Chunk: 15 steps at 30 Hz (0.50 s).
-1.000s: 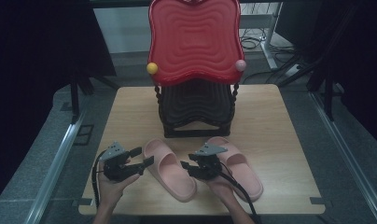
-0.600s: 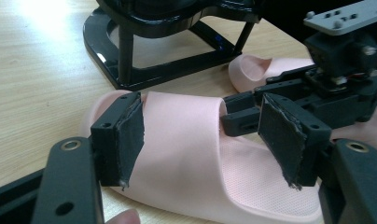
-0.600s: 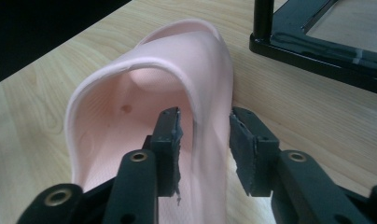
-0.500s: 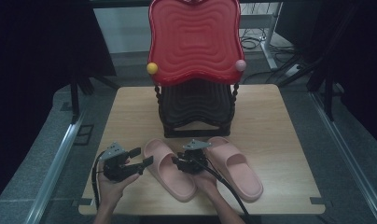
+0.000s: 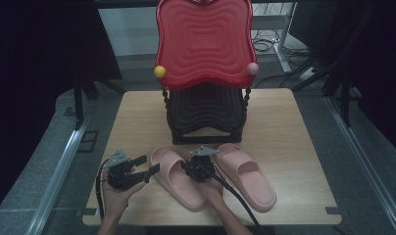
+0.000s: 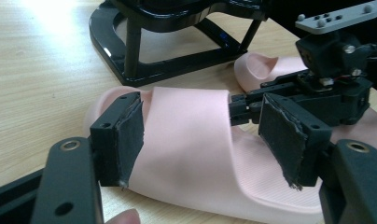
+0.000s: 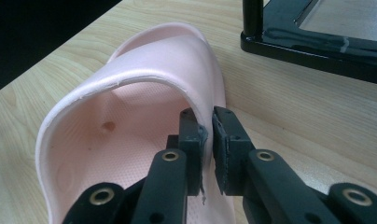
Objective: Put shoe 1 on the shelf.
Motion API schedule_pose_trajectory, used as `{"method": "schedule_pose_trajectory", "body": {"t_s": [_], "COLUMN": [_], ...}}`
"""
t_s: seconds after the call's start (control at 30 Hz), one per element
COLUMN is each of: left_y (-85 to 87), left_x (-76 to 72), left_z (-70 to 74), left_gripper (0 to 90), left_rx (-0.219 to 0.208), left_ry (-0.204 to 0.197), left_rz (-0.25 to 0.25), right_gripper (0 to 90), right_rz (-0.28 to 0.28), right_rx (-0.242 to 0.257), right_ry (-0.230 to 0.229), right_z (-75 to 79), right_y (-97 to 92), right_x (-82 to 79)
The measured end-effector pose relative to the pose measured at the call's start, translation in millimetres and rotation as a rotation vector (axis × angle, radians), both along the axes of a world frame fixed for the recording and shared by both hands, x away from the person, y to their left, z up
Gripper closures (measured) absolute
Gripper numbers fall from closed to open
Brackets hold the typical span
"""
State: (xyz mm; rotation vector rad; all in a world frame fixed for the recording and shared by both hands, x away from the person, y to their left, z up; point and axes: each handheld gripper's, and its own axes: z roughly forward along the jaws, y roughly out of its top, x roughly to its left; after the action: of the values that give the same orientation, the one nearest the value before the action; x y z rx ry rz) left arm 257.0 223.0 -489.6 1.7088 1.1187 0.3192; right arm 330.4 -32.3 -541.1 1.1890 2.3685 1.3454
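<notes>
Pink slipper point(image 5: 179, 176) lying on wooden surface point(image 5: 284, 127) before black stand point(image 5: 206, 115), right gripper point(image 5: 195, 170) just closing, jaws pinching its strap edge, left gripper point(image 5: 149, 165) open beside it, second slipper point(image 5: 247, 176) alongside

My black right gripper point(image 7: 205, 140) pinches a pale pink slipper point(image 7: 144, 116); beyond it stands a glossy black rack point(image 7: 317, 42).

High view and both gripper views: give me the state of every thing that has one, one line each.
Right gripper: fingers just closed, clamped on the left slipper's side wall.
Left gripper: open, fingers astride the left slipper's strap, not touching.
Left slipper: flat on the table, sole down.
Right slipper: flat on the table, free.
Red chair: upright on the table.
</notes>
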Motion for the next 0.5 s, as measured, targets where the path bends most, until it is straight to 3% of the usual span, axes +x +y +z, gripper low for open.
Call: {"method": "schedule_pose_trajectory", "body": {"t_s": [0.5], "left_y": [5.2], "left_x": [-2.0], "left_z": [0.2], "left_gripper": [31.1], "left_rx": [-0.022], "left_ry": [0.003], "left_rz": [0.012], "right_gripper": [83.6], "right_rz": [-0.018], "right_rx": [0.104], "right_ry": [-0.052], "right_z": [26.6], "right_y": [-29.0], "right_x": [-17.6]}}
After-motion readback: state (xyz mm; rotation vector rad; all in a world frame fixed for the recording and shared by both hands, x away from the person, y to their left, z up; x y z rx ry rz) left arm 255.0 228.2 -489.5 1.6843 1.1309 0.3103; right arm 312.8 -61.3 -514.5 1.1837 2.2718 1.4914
